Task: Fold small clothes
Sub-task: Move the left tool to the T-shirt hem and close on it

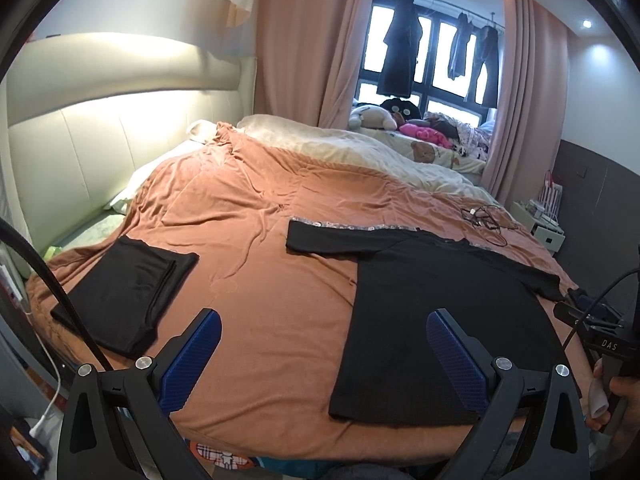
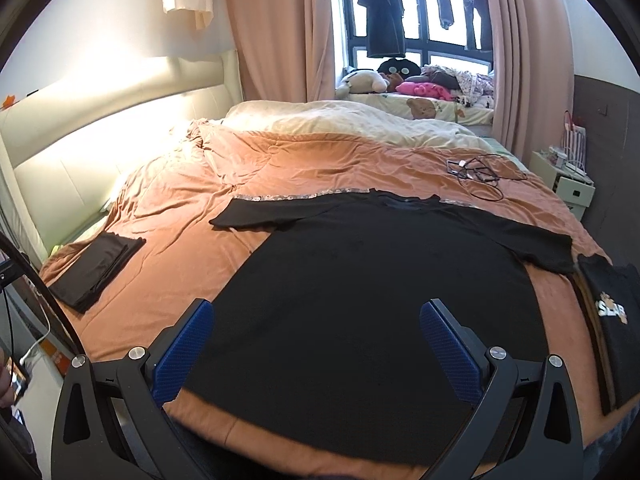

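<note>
— Where's the shirt?

— The black T-shirt (image 2: 376,288) lies flat on the orange blanket (image 2: 280,168), sleeves spread, collar at the far end. It lies right ahead of the right gripper (image 2: 316,344), whose blue-padded fingers (image 2: 182,354) are spread wide above the hem, holding nothing.

— And the other one?

— The left gripper (image 1: 324,356) is just as wide open and empty, raised over the near edge of the bed. From it the T-shirt (image 1: 444,320) sits ahead and to the right, only its right finger over the cloth.

— Anything else folded?

— A folded black garment (image 1: 124,292) rests ahead and left of the left gripper, well apart from the shirt. To the right of the right gripper lies a black printed shirt (image 2: 612,320) at the bed's edge.

— The room?

— Cables (image 2: 476,172) lie on the blanket beyond the collar, then a cream duvet (image 2: 352,120), a padded headboard (image 2: 100,128) to the left, pink curtains (image 2: 272,28) and a window (image 2: 420,8) with dark clothes hanging — stuffed toys (image 2: 400,78) beneath it.
</note>
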Demonstrator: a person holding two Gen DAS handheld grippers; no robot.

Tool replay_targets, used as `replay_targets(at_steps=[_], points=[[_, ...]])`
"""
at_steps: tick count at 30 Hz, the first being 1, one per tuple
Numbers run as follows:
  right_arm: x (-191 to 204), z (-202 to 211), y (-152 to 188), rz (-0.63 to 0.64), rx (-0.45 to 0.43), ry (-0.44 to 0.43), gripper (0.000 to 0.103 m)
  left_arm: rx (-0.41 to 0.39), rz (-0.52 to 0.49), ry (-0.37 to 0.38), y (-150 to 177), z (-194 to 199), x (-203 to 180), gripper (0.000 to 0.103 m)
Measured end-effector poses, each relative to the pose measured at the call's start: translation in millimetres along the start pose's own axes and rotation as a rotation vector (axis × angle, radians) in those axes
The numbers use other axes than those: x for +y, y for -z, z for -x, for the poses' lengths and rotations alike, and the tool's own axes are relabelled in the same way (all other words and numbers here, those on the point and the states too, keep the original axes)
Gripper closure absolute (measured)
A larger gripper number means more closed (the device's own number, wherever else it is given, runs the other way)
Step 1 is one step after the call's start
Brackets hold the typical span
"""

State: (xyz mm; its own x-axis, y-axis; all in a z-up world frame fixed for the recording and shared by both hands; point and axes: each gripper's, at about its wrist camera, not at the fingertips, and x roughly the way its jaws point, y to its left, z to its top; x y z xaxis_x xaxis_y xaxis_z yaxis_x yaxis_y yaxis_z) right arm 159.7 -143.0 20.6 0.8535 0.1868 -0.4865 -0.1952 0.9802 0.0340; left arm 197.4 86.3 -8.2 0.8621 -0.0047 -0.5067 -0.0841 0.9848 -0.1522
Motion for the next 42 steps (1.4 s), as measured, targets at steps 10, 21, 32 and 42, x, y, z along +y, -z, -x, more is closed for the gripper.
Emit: replay_targets(at_steps=[10,21,32,42], points=[[-13,-77,-41,-0.017,0.045,-0.014,0.001,0.064,0.026,-0.018,-34,-82,30,0.001],[-18,-173,-81,-0.007,0.118,-0.012,0.022,0.162,0.078,-0.027,-69,-195,80,0.021],[-26,-276,-114,0.017,0.234,-0.067,0.05,0.288,0.091,0.011,-96,-313,101,0.032],[-31,-368,-138,0.022,0.285,-0.112,0.065,0.4,0.077,0.075,-105,-431,93,0.041]])
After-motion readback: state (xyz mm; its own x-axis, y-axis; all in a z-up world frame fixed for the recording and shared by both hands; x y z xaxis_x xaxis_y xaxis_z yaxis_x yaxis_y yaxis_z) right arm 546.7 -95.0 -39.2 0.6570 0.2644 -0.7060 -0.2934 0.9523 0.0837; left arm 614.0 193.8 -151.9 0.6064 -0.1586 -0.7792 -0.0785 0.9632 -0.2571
